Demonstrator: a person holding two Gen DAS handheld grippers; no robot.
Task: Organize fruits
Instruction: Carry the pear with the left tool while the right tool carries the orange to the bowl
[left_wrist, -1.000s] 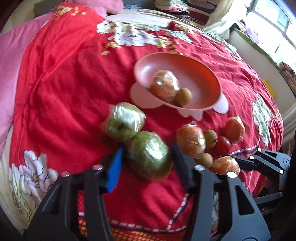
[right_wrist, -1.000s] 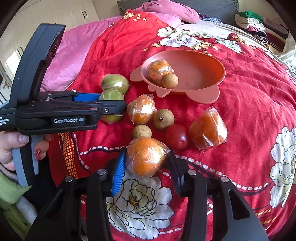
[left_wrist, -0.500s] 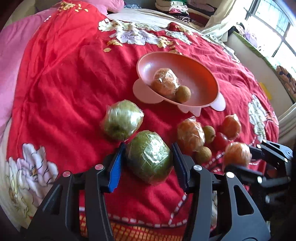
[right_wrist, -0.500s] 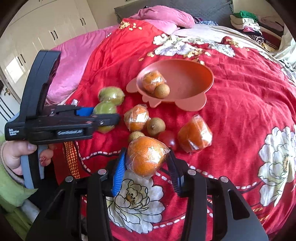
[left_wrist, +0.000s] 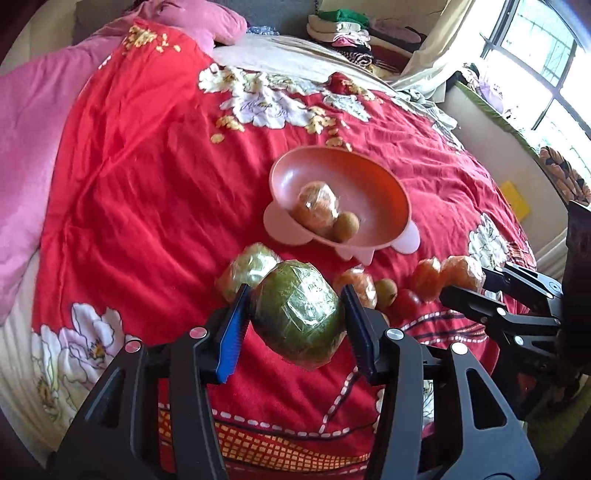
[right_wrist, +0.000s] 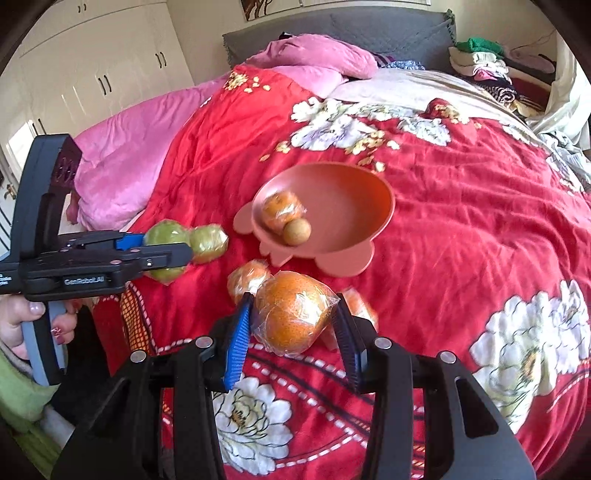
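Bed: a wide bed fills both views; a red quilt (right_wrist: 461, 229) with white peony prints and a dashed border covers it
Bedding: a pink blanket (right_wrist: 129, 147) lies along the quilt's left side; a pink pillow (right_wrist: 314, 59) sits at the head; a pale sheet (right_wrist: 424, 85) shows beside it
Headboard: grey, quilted (right_wrist: 332, 26)
Clothes: a folded pile (right_wrist: 484, 62) rests near the headboard's right end
Wardrobe: white doors with dark handles (right_wrist: 103, 70) stand on the left wall
Window: bright daylight enters through dark-framed panes (left_wrist: 546, 55) at the right
Sill: a green-edged ledge (left_wrist: 491, 110) runs below the window
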